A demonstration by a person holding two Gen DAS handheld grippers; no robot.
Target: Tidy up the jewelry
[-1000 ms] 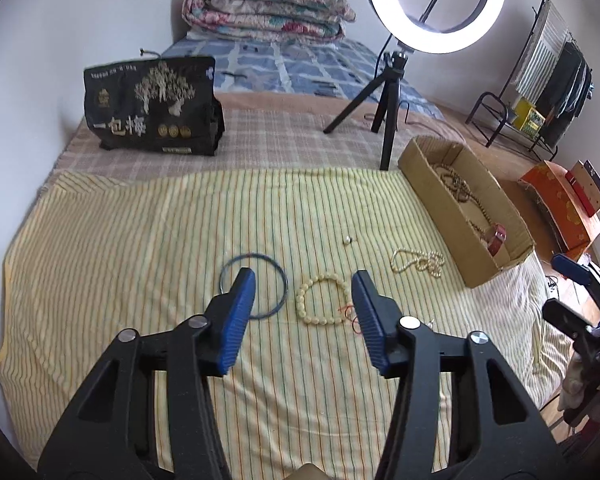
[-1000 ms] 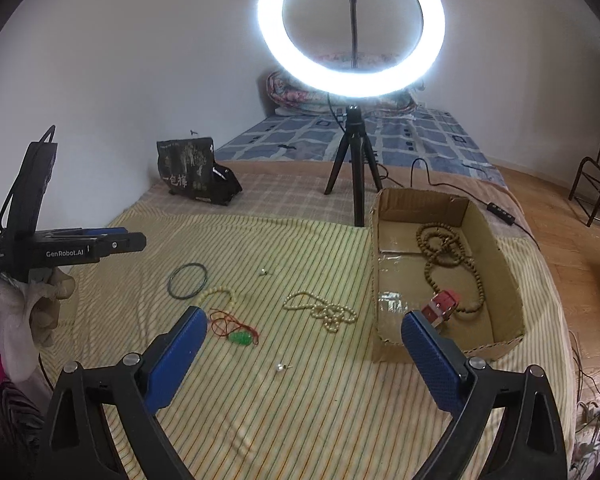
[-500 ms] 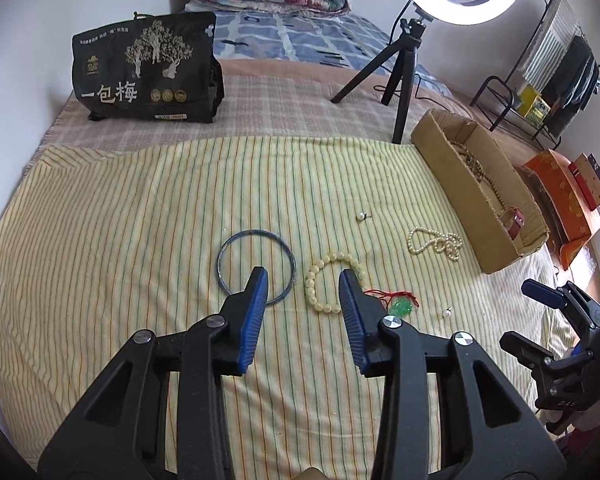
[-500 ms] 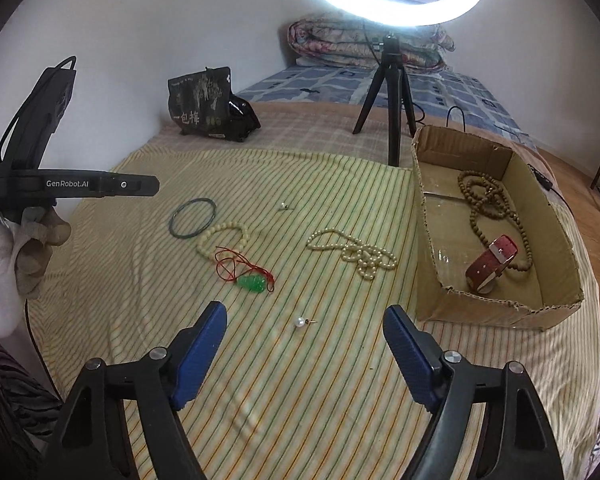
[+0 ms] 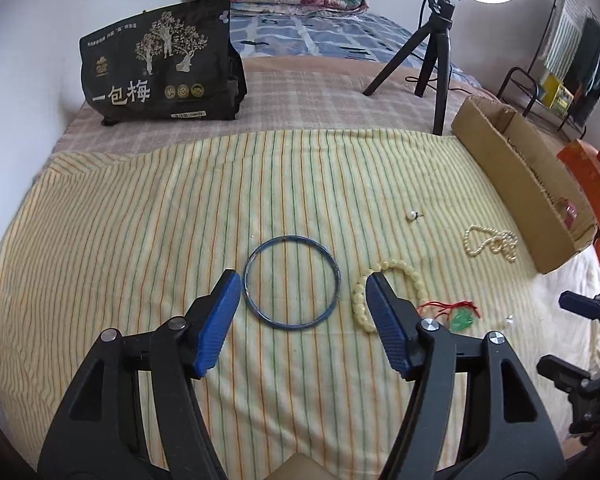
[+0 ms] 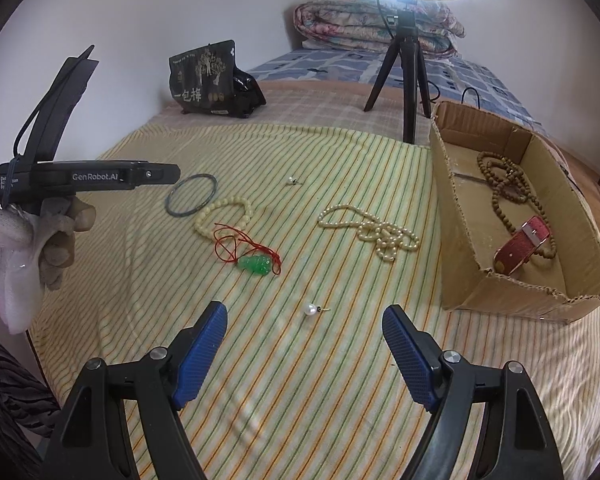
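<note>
Low in the left wrist frame, the left gripper (image 5: pixel 302 290) hovers with its blue pads spread apart, straddling the thin dark-blue ring bangle (image 5: pixel 292 281) on the striped yellow cloth (image 5: pixel 140 240). Just right of it lies the cream beaded bracelet (image 5: pixel 388 290). To lift the bangle cleanly, I judge it best to pinch one edge of the hoop, clear of the beads. At the bottom of the right wrist frame, the right gripper (image 6: pixel 304 334) gapes empty over a loose pearl stud (image 6: pixel 310 309); the cardboard box (image 6: pixel 452 216) waits at right.
</note>
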